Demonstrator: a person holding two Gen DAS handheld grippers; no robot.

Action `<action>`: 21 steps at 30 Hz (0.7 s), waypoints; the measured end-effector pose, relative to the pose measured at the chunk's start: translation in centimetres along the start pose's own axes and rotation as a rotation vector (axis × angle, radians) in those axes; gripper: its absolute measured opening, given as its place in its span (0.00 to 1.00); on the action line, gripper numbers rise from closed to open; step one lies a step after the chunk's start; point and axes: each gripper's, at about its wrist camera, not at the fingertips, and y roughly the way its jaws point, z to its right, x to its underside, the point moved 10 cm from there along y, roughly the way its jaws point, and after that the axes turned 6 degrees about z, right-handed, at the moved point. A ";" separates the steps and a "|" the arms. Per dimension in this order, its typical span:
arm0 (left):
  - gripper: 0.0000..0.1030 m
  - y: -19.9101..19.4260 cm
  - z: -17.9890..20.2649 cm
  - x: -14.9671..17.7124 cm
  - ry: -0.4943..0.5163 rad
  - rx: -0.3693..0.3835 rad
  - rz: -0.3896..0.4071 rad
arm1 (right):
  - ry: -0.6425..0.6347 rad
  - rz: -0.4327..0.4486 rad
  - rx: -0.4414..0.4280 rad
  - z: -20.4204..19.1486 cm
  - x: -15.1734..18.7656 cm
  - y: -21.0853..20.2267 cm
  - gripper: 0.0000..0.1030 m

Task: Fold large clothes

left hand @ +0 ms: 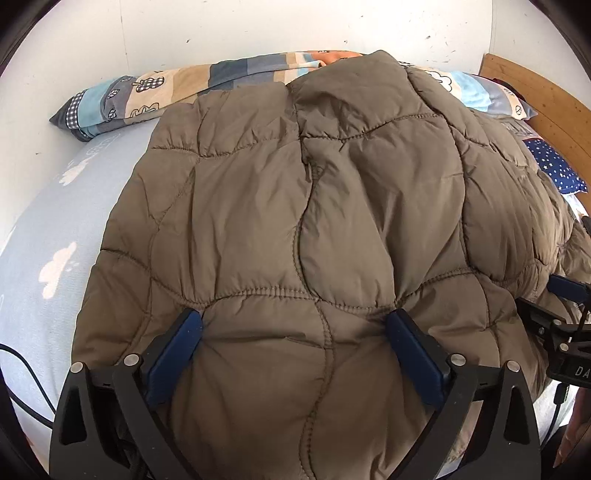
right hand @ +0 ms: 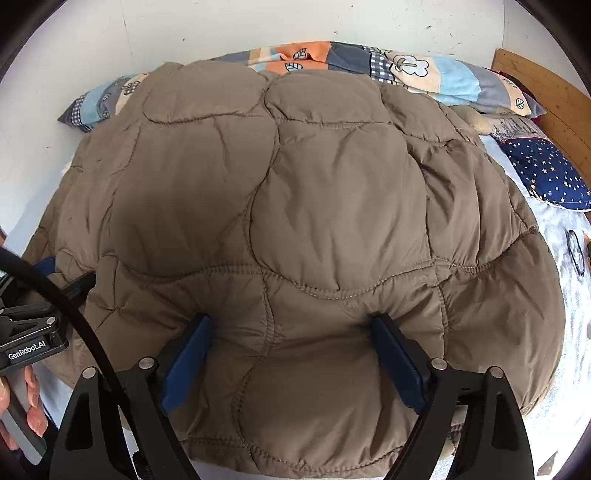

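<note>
Left gripper: blue pads spread wide, tips resting on the brown quilted jacket, a padded panel bulging between them. Pads sit either side of the bulge without pinching it; nothing clamped.

Right gripper: same posture. Blue pads wide apart, tips down on the jacket, a puffed section between them, not squeezed.

Jacket lies spread over the bed, filling the centre of both views, its near hem at 6 o'clock under each gripper. Curved quilting seams run across it; a raised fold runs from centre toward 12 o'clock in the left view.

Outward: light blue sheet with white cloud prints shows at 9 o'clock in the left view. A patchwork pillow lies along the far edge, 11 to 1 o'clock, against a white wall. A navy star-print pillow sits at 2 to 3 o'clock, with a wooden headboard behind it.

In the right view, the left hand on its handle at 8 o'clock, black cable arcing past.
</note>
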 end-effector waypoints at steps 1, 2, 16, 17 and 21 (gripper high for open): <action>0.98 0.0 0.0 -0.1 0.003 -0.004 0.008 | -0.006 -0.003 0.004 -0.1 0.0 0.2 0.91; 0.99 -0.1 0.0 -0.1 0.005 -0.008 0.020 | -0.009 -0.001 0.008 -0.1 0.0 0.3 0.91; 0.99 -1.2 -0.1 0.0 0.002 -0.006 0.094 | 0.051 0.061 0.020 -0.5 1.6 -5.7 0.92; 0.99 -1.2 -0.1 0.0 0.001 -0.006 0.096 | 0.060 0.056 0.025 -0.5 2.0 -6.0 0.92; 0.98 -1.3 0.0 0.1 0.001 -0.007 0.107 | 0.076 0.050 0.026 -1.1 4.0 -7.5 0.92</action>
